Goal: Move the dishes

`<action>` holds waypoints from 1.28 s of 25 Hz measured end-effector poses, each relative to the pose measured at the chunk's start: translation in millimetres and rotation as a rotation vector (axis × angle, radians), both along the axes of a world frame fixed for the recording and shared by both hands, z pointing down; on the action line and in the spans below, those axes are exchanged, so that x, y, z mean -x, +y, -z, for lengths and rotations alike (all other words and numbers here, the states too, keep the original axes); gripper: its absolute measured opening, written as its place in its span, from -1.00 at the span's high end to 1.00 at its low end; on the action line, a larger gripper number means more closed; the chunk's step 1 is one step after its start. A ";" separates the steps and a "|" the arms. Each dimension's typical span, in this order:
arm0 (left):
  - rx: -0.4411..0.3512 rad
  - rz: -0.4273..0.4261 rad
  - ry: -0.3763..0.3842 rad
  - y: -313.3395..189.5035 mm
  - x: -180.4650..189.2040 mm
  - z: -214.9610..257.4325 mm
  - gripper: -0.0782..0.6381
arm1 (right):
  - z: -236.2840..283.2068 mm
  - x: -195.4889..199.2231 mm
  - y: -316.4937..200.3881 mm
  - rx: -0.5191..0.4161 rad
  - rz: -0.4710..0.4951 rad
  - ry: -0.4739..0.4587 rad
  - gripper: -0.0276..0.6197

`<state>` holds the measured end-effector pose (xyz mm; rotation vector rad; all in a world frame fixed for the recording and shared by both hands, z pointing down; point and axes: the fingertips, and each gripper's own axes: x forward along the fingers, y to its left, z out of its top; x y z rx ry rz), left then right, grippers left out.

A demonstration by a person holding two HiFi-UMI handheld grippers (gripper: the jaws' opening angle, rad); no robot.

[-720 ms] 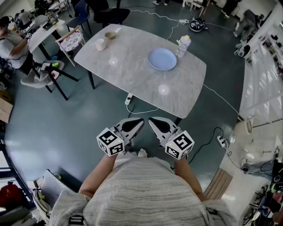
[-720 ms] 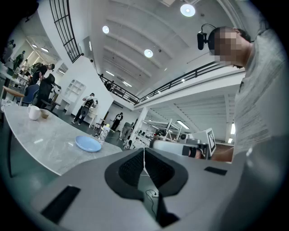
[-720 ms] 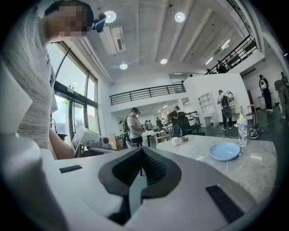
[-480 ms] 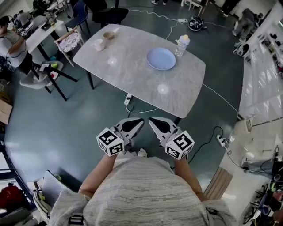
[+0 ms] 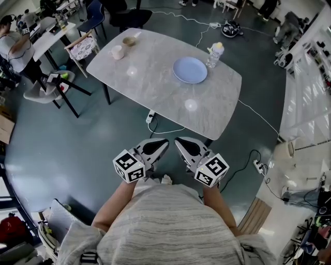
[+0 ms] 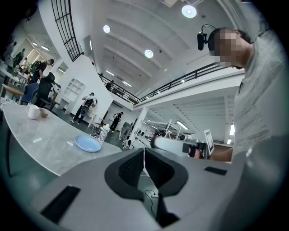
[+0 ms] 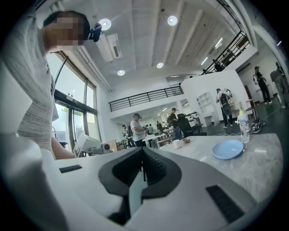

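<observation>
One bottle (image 5: 214, 54) stands just beside the plate (image 5: 190, 69).

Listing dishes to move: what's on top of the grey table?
On the table: a blue plate, a plastic bottle beside it, and a white cup and small bowl near the far left corner. The plate looks bare; the cup's and bowl's contents are too small to tell.

Grey marble table (image 5: 155, 90), dark teal floor (image 5: 77, 150); high white ceiling (image 7: 144, 43), round lights (image 6: 189, 11).
</observation>
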<state>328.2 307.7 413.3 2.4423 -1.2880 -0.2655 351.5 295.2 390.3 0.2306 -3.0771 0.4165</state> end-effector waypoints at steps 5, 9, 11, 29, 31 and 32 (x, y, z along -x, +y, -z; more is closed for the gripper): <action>0.001 0.003 0.005 0.3 0.3 0.0 0.72 | -1.4 2.8 -0.6 0.005 0.006 0.003 0.86; 0.003 0.011 0.006 2.2 5.4 -0.5 0.72 | -1.1 9.0 3.5 -0.004 0.020 0.010 0.86; 0.007 0.015 0.010 2.8 7.0 -2.1 0.72 | -3.2 10.1 4.2 -0.001 0.022 0.012 0.86; 0.016 0.021 0.009 -0.3 3.9 -3.1 0.72 | -5.9 9.1 1.0 0.009 0.043 0.015 0.86; 0.016 0.023 0.001 -0.2 5.0 -3.4 0.72 | -7.9 10.8 -0.4 0.012 0.049 0.017 0.86; 0.017 0.024 -0.005 0.1 6.6 -3.6 0.72 | -9.2 12.8 -0.8 0.016 0.053 0.018 0.86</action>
